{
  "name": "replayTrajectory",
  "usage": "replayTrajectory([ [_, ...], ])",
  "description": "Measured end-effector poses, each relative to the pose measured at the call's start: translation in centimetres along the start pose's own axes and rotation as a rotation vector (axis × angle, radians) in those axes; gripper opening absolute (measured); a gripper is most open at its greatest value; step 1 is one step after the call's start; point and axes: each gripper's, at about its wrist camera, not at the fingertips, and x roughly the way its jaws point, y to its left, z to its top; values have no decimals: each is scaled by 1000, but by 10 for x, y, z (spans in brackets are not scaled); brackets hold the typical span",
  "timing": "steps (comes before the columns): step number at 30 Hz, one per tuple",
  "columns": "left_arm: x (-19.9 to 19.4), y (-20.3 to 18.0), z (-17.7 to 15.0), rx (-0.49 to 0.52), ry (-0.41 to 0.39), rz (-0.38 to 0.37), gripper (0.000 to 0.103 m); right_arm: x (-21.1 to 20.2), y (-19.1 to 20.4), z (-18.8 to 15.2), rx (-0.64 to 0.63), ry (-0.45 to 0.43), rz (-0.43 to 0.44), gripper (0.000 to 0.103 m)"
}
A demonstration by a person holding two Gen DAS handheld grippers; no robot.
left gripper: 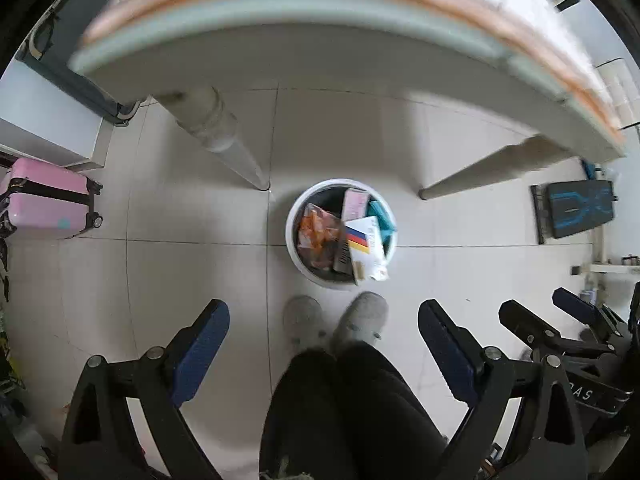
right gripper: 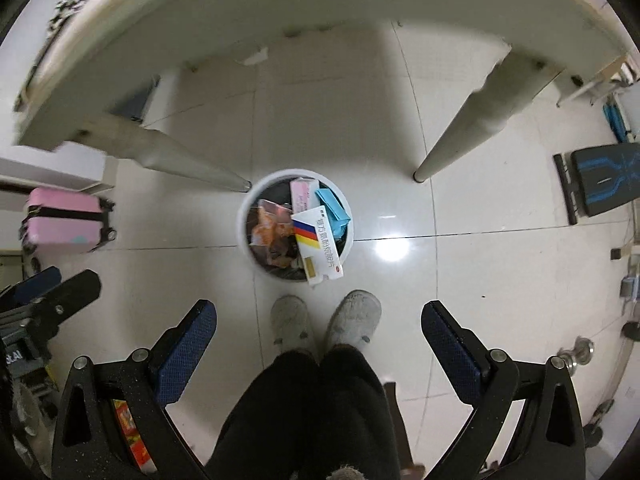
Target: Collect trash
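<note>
A round white trash bin (left gripper: 295,248) (right gripper: 243,220) stands on the tiled floor below the table edge. It holds a white box with red, yellow and blue stripes (left gripper: 366,246) (right gripper: 318,244), a pink box (left gripper: 355,204) (right gripper: 303,194), a teal item (left gripper: 380,212) (right gripper: 334,210) and an orange wrapper (left gripper: 320,232) (right gripper: 272,232). My left gripper (left gripper: 323,316) hangs high above the floor, open and empty. My right gripper (right gripper: 319,316) is also open wide and empty; its black fingers (left gripper: 520,320) show at the right of the left wrist view.
A white table (left gripper: 320,52) (right gripper: 280,4) with tapered legs (left gripper: 236,148) (right gripper: 460,136) overhangs the bin. A person's grey slippers (left gripper: 336,320) (right gripper: 324,318) and dark trousers stand just before the bin. A pink suitcase (left gripper: 48,200) (right gripper: 66,220) sits left, a black-and-blue bench (left gripper: 576,210) (right gripper: 600,186) right.
</note>
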Motion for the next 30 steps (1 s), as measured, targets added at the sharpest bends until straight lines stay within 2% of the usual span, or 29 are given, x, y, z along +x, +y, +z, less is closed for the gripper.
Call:
replayTrajectory([
  [7,-116,-10,-9,32,-69,-41,97,-133,9,-21,-17,-19,38,103],
  [15,-214,-26,-25,51,-140,-171,97,-265,6,-42,-23,-89,119,103],
  [22,-261,-39,-44,61,-174,-254,97,-338,0,-63,-29,-120,174,103],
  [30,-288,-44,-59,65,-204,-289,97,-365,5,-78,-52,-118,244,103],
])
